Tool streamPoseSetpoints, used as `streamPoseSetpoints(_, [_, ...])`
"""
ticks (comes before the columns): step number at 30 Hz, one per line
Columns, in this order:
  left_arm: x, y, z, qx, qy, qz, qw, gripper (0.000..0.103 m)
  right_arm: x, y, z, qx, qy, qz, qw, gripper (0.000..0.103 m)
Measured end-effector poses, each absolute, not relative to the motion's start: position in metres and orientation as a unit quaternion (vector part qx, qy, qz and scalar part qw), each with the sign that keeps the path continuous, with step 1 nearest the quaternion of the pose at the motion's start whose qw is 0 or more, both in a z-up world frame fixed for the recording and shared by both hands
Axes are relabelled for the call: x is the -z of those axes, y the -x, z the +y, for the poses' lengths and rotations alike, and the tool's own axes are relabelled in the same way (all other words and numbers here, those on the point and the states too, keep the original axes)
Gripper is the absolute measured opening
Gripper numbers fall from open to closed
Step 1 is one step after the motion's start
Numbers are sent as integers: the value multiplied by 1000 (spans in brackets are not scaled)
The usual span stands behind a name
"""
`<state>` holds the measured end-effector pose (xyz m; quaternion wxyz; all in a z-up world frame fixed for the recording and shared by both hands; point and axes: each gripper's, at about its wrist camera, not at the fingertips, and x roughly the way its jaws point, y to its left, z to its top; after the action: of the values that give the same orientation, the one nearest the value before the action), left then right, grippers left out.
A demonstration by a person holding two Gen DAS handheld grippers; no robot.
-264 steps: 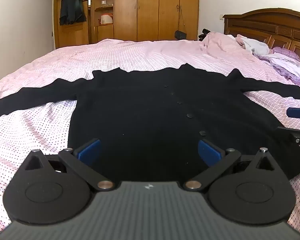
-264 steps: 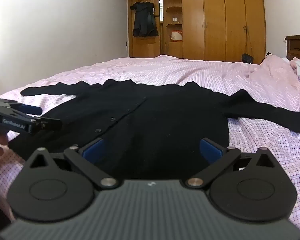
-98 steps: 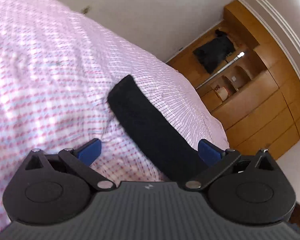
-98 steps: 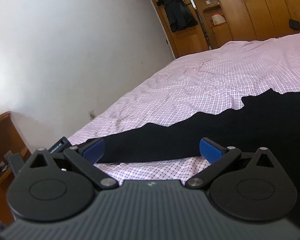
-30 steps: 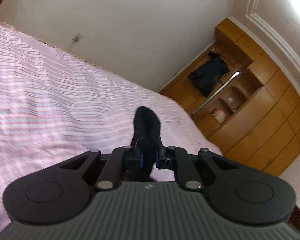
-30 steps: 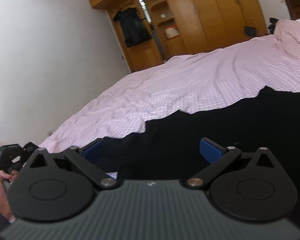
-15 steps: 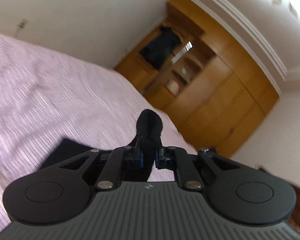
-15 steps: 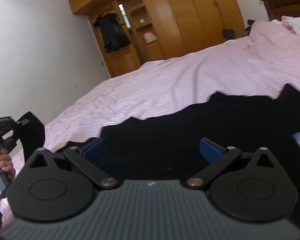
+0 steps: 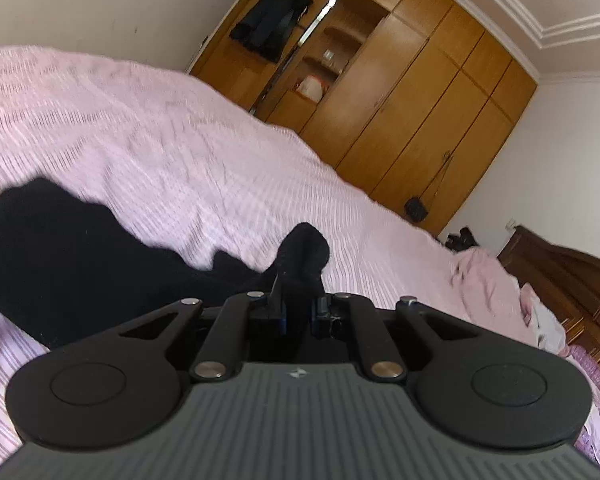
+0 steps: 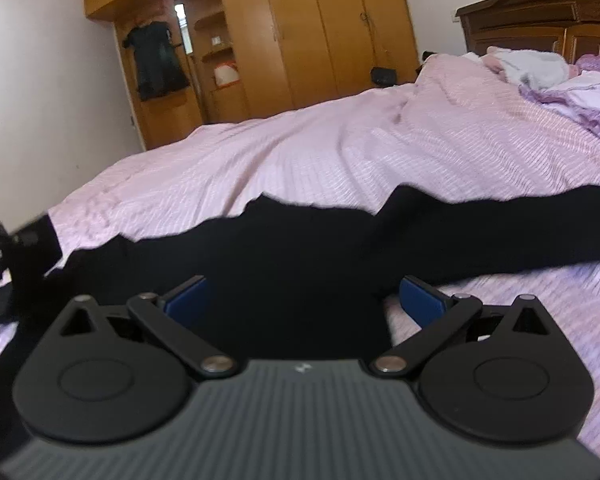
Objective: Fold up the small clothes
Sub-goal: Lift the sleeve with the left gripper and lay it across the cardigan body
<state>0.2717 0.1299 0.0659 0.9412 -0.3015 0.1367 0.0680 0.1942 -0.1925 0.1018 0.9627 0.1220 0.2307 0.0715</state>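
On the pink checked bed (image 10: 300, 152) lies the black cardigan (image 10: 300, 264), spread flat across the sheet with one sleeve (image 10: 540, 232) stretched out toward the right edge of the right wrist view. Its other sleeve (image 9: 302, 256) is clamped between the closed jaws of the left gripper (image 9: 298, 314), the cuff end sticking up above the fingers in a rounded fold while the rest of the garment trails away to the left over the sheet. The right gripper (image 10: 304, 302) hovers low over the body of the cardigan with its blue-padded jaws spread wide apart and nothing between them; whether the pads (image 10: 422, 298) touch the cloth cannot be told. At the far left of the right wrist view the left gripper appears again as a dark, blurred shape with black cloth hanging from it, cut off by the frame. Against the far wall stands a wooden wardrobe (image 10: 300, 28) with an open shelf section; one shelf holds a white pot-like thing (image 10: 225, 73), too small to identify, and beside it a dark garment (image 10: 156, 60) hangs in an open bay. A small black bag (image 10: 384, 75) hangs against the wardrobe doors. Near the carved headboard (image 10: 540, 24) a heap of pale bedding (image 10: 532, 66) and a purple frilled cover (image 10: 580, 100) lie bunched, partly cut off at the right. Both views are smeared by motion, so the cardigan's buttons and edges are hard to make out.
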Motion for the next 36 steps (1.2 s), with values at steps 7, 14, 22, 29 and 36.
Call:
streamPoseSetpoints(7, [-53, -292, 87, -50, 279, 152, 947, 11, -106, -191, -216, -79, -145, 239, 957, 103])
streamPoseSetpoints(14, [-50, -304, 45, -23, 271, 164, 948, 11, -94, -184, -241, -58, -142, 254, 955, 103])
streamPoseSetpoints(22, [-40, -309, -11, 31, 258, 180, 949, 11, -89, -173, -274, -31, -158, 251, 955, 103])
streamPoseSetpoints(29, [-34, -315, -53, 56, 254, 188, 947, 11, -88, -170, -288, -23, -164, 250, 954, 103])
streamPoseSetpoints(36, [-27, -322, -76, 80, 254, 194, 944, 11, -88, -168, -299, -15, -168, 247, 954, 103])
